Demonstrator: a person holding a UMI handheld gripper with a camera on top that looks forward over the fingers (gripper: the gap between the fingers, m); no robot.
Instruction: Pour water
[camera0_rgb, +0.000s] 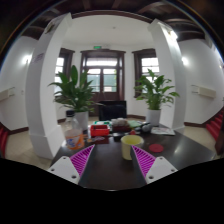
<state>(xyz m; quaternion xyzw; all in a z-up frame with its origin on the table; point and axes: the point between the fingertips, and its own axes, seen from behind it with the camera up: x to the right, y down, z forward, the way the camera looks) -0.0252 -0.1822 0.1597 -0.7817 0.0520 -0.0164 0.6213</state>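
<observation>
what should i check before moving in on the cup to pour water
1. Fingers of the gripper open, nothing between them: ok.
2. Yellow-green cup upright on the dark table: ok.
3. Cup just ahead of the fingers, closer to the right pad: ok.
4. Path to the cup free of other things: ok.
5. Water in the cup: cannot tell.
6. Vessel to pour into among the clutter beyond the cup: cannot tell.

Magenta pads with pale dot grids on the white-fingered gripper (113, 163); yellow-green plastic cup (130, 148) on the dark brown table (112, 172); leafy green plants (74, 92) far.
</observation>
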